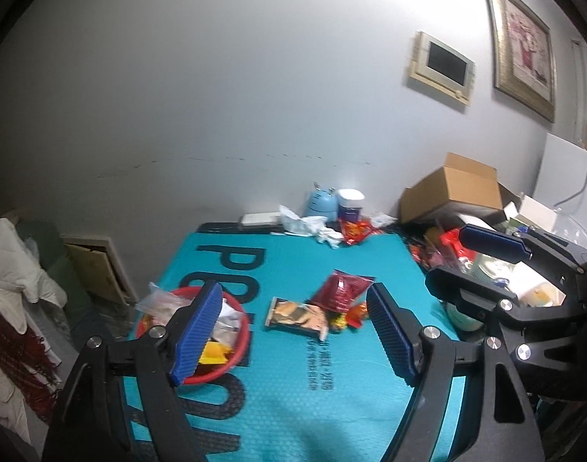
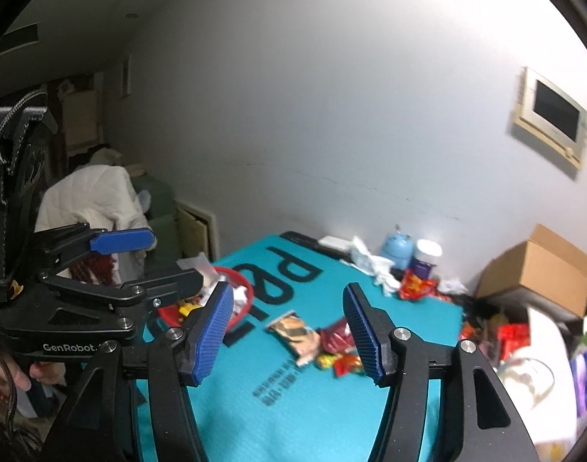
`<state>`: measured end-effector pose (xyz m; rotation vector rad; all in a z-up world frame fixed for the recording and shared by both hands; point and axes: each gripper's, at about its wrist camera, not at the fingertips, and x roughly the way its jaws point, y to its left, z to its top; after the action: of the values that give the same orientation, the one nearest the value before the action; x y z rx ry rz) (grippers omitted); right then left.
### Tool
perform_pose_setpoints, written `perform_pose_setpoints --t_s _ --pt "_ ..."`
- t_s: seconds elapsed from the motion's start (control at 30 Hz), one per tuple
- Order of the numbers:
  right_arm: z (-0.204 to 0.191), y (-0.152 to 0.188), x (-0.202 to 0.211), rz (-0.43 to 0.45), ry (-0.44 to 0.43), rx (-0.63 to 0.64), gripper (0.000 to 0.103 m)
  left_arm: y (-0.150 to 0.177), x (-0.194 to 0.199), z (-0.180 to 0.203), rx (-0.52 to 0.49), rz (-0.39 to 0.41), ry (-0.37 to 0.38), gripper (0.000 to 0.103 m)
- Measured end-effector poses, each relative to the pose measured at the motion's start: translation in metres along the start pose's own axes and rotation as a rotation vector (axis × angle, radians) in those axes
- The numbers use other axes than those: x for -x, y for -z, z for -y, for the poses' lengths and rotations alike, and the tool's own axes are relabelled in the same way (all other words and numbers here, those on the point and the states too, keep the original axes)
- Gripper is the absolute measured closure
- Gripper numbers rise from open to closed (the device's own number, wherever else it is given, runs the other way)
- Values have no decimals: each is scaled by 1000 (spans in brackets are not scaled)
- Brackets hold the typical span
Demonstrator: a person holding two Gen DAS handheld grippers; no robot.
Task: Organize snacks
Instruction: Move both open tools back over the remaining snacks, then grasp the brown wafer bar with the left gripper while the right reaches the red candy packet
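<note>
Snack pile lies ahead of both tongs, left tongs and right tongs spread wide, empty; red basket left of pile (nearer left tongs); orange packet long axis crosswise.

your basket left on the bench | snack packets at its centre | box far right | jar at the back

Black left gripper; ribbed blue pads; silver screws.
</note>
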<state>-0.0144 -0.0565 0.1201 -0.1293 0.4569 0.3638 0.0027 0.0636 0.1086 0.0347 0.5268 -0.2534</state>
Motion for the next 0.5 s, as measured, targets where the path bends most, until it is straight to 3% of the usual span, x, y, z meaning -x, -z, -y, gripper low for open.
perform_pose_setpoints --t_s 0.5 --pt "42 43 -9 -107 76 -123 43 20 -52 28 -13 -106 110 26"
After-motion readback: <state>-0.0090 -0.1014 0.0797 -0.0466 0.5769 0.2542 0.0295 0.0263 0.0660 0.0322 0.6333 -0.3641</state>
